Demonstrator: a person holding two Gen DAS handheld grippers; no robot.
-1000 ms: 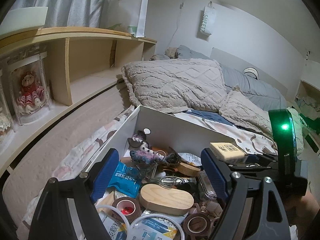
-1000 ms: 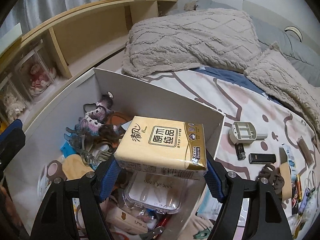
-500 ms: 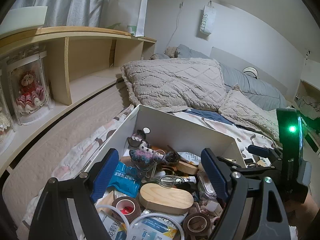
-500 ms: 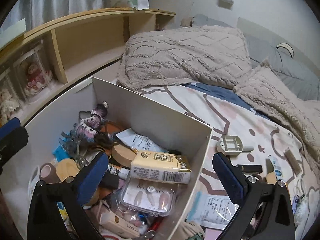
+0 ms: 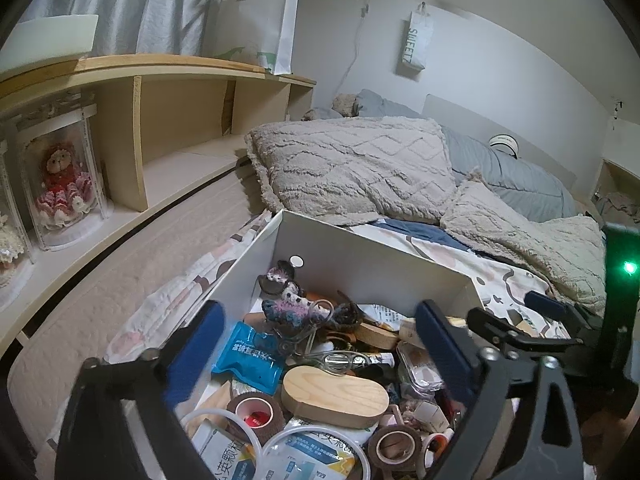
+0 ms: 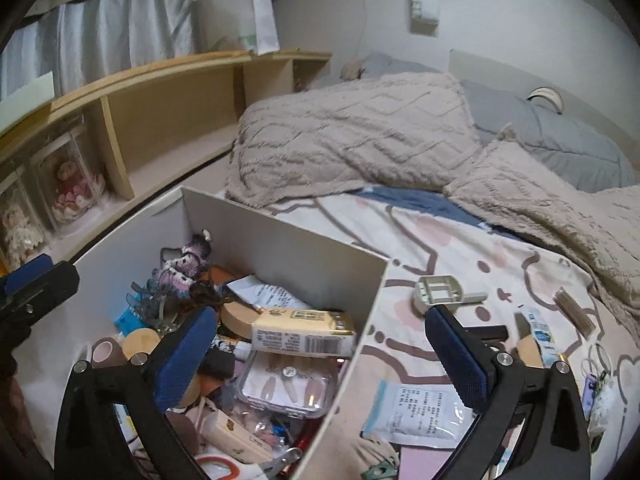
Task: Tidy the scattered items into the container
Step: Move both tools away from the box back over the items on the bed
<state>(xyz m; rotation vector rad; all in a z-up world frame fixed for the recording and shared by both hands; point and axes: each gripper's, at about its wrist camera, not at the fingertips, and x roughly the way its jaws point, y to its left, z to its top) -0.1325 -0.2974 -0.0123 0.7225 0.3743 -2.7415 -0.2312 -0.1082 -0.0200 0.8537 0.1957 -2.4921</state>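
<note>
While its blue-padded fingers (image 6: 182,354) stand spread wide with nothing between them, the right gripper (image 6: 316,350) straddles the near right wall of the white container (image 6: 320,264), which fills the lower left of its frame. A yellow tissue pack (image 6: 304,330) lies inside on a clear plastic case (image 6: 288,384), just left of that wall. At lower right, a white sachet (image 6: 420,410) and a beige plastic holder (image 6: 440,292) lie on the patterned sheet (image 6: 440,248). The left gripper (image 5: 320,344) is likewise spread and empty above the container's clutter, over a wooden oval block (image 5: 336,398) at lower centre.
</note>
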